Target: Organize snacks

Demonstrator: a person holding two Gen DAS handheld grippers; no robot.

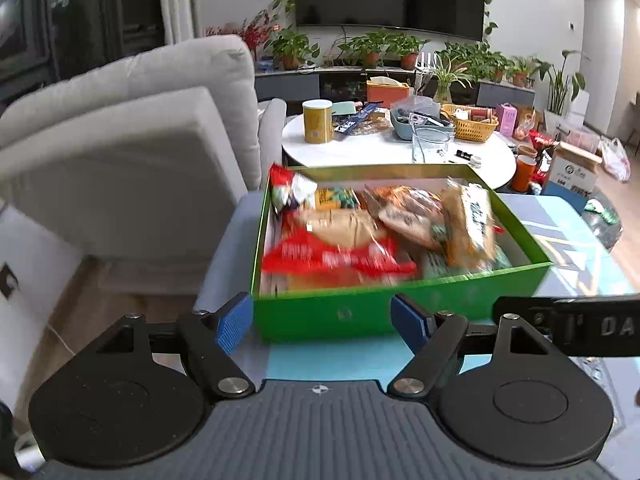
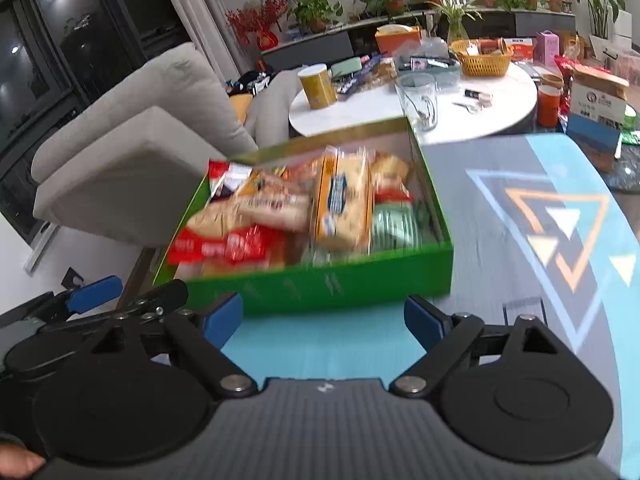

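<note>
A green box (image 1: 328, 312) full of snack packets stands on a patterned mat; it also shows in the right wrist view (image 2: 320, 284). A red packet (image 1: 332, 256) lies at the front left, tan bread packs (image 1: 468, 224) toward the right. My left gripper (image 1: 322, 322) is open and empty, just in front of the box's near wall. My right gripper (image 2: 323, 320) is open and empty, also in front of the near wall. The left gripper's blue finger (image 2: 94, 288) shows at the left edge of the right wrist view.
A grey sofa (image 1: 132, 140) stands to the left. A white round table (image 1: 384, 148) behind the box holds a yellow tin (image 1: 318, 120), a glass jug (image 1: 430, 144) and a yellow basket (image 1: 472, 122). The blue-grey mat (image 2: 540, 220) stretches right of the box.
</note>
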